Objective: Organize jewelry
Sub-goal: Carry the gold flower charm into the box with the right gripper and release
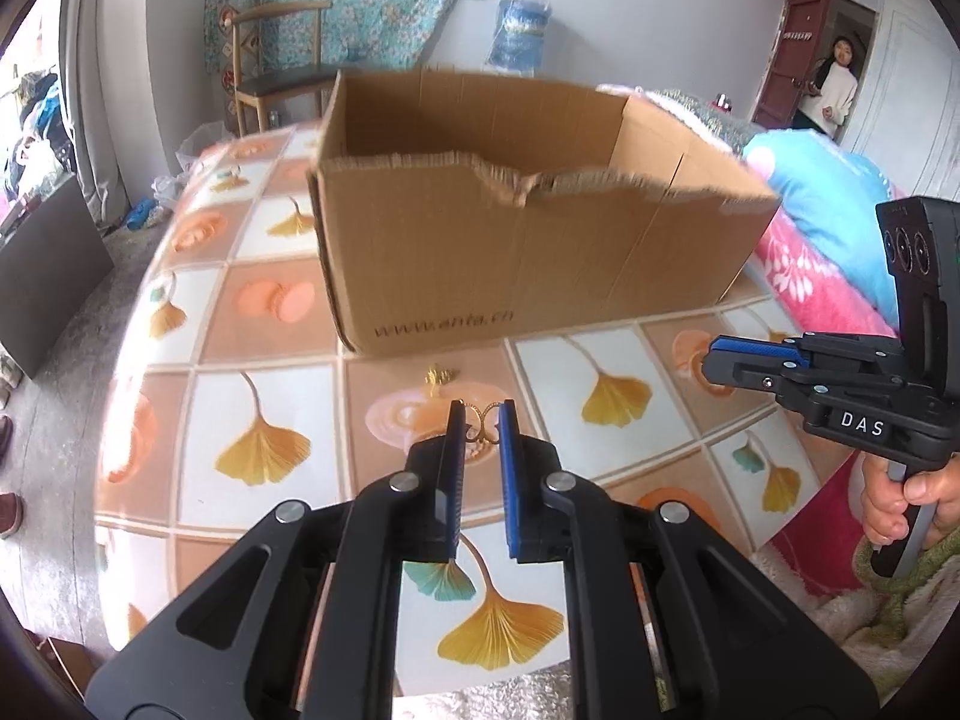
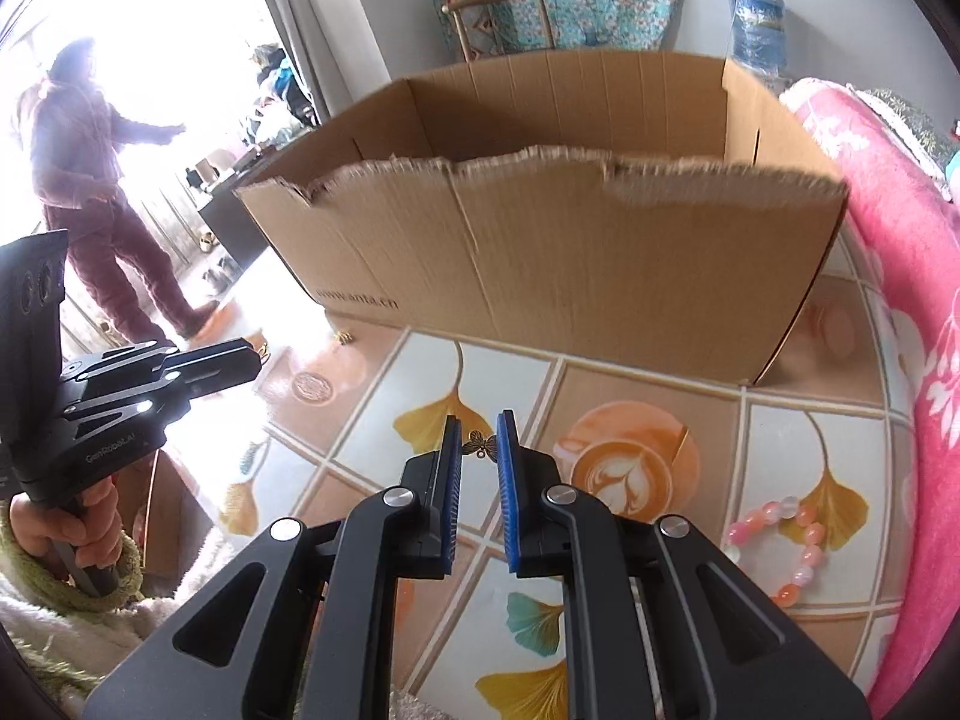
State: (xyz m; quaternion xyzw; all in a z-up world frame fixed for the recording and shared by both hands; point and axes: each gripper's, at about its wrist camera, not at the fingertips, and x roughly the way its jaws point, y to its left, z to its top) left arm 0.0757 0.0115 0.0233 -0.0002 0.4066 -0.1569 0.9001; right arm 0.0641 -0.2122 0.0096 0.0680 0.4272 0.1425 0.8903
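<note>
The left gripper [image 1: 482, 420] has its blue pads drawn in narrow on a small gold piece of linked rings [image 1: 480, 423], pinched at the fingertips and held above the table [image 1: 288, 384], which wears a tiled cloth printed with ginkgo leaves and coffee cups. The right gripper [image 2: 480, 435] is likewise closed down narrow, its pads clamping a small dark-gold butterfly charm [image 2: 482, 445] at the tips, clear of the cloth. Each tool is held by a hand at its handle: the right hand [image 1: 900, 501] shows at the right edge of the left wrist view, the left hand [image 2: 72, 531] at the left edge of the right wrist view.

An open cardboard box [image 1: 528, 252] with a torn near rim stands toward the far edge of the table, ahead of both grippers. Just before the box's near wall, a small gold ornament [image 1: 442, 373] lies on the cloth. Near the table's right edge, beside a pink floral blanket [image 2: 900, 276], lies a bracelet of pink, white and orange beads [image 2: 792, 546].

A wooden chair [image 1: 270, 60] stands against the back wall. One person [image 2: 102, 180] stands by the bright window, another [image 1: 831, 90] in a doorway.
</note>
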